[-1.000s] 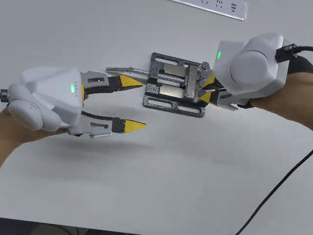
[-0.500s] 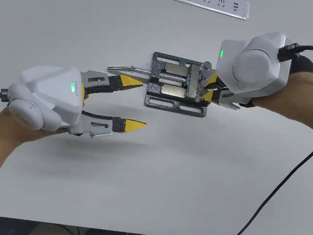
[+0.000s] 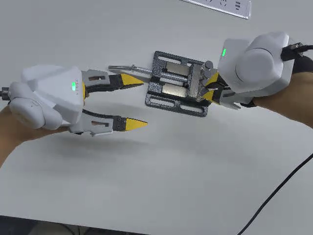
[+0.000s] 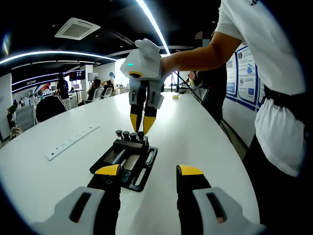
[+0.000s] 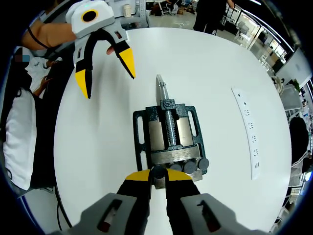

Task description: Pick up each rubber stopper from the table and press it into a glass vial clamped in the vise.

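Observation:
A black vise (image 3: 168, 102) lies mid-table with its screw handle (image 3: 124, 68) pointing left. Its jaws clamp a row of several glass vials (image 5: 188, 167) capped with dark rubber stoppers (image 4: 125, 133). My right gripper (image 5: 158, 177) comes in from the right of the vise (image 5: 142, 142) and is shut on the end stopper (image 5: 157, 171) of that row. In the head view the right gripper (image 3: 211, 87) sits at the vise's right end. My left gripper (image 3: 140, 102) hovers open and empty left of the vise, apart from it. The left gripper (image 4: 149, 170) faces the vise (image 4: 110, 159).
A white power strip (image 3: 220, 5) lies at the far table edge. A black cable (image 3: 279, 191) trails across the table at the lower right. A person in a white shirt (image 4: 254, 58) stands at the table's side.

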A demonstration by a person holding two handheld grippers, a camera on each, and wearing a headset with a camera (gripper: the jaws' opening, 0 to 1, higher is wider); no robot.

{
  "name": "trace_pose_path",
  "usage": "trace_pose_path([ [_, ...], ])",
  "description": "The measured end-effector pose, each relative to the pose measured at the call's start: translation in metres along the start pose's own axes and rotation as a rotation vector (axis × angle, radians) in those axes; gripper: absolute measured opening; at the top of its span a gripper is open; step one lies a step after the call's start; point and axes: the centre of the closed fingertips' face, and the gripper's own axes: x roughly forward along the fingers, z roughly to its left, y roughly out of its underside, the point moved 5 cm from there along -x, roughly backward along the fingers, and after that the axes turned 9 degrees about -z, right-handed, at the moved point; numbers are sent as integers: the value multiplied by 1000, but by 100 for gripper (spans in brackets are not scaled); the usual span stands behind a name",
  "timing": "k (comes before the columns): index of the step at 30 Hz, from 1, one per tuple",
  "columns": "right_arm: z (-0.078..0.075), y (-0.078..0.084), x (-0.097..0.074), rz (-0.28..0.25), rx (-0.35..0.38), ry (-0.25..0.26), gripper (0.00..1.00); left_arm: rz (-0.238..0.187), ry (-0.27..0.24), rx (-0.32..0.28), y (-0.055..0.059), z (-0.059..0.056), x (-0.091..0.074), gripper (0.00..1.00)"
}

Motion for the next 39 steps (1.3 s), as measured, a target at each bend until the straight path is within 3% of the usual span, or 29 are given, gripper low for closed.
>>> trace_pose_path([
  [39, -1, 4, 0, -11, 24, 1, 11, 2, 6, -1, 0, 1, 5, 43],
])
